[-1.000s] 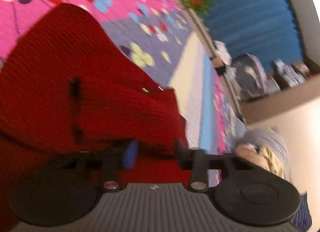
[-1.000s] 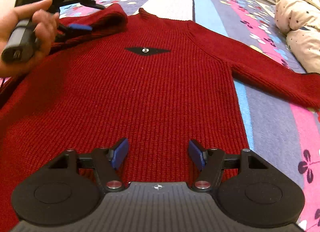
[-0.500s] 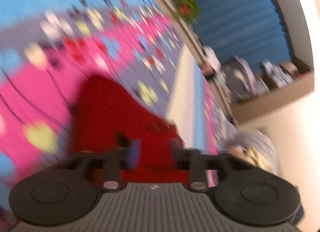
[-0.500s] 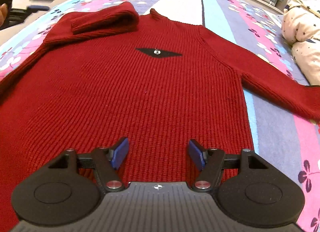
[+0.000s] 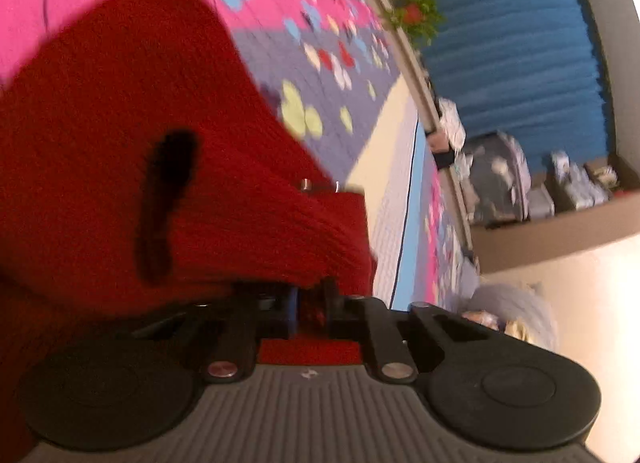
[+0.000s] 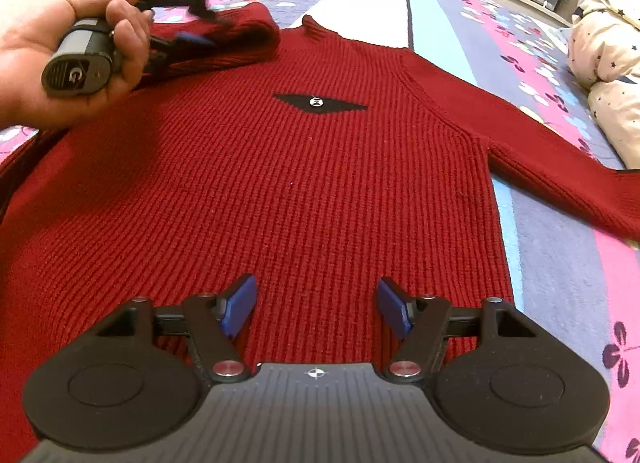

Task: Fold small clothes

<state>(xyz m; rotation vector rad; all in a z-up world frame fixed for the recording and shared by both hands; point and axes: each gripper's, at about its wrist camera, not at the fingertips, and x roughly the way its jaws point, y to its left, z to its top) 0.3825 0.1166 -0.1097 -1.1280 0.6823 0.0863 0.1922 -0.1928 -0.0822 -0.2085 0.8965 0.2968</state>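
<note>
Underneath everything lies a bed (image 6: 552,263) whose cover runs in long stripes of pink, grey-purple, pale blue and cream, printed with small flowers, stretching ahead of both pairs of fingers toward the far end of the room. Beyond that far end, in the left wrist view, a blue curtain (image 5: 520,63) fills the wall, with a green plant with a red spot (image 5: 414,15) beside it and a low brown ledge carrying cluttered, blurred things. Off to the right of the right gripper's fingers, a cream duvet with small dark stars (image 6: 604,63) is bunched on the bed. Spread flat on the cover, front up, is a dark red knitted sweater (image 6: 304,191), filling most of the space directly ahead of the right gripper (image 6: 316,305); one sleeve runs out to the right, well apart from those fingers, while the other is folded in over the shoulder at far left. On the chest, straight ahead of the right fingers, sits a small black diamond patch with a silver stud (image 6: 318,102). The right gripper's blue-padded fingers stand wide apart above the lower body of the sweater, with nothing between them. A hand (image 6: 72,59) holds the left gripper (image 5: 310,305) at the folded sleeve, and its fingers are closed, pinching red knit between the pads.
</note>
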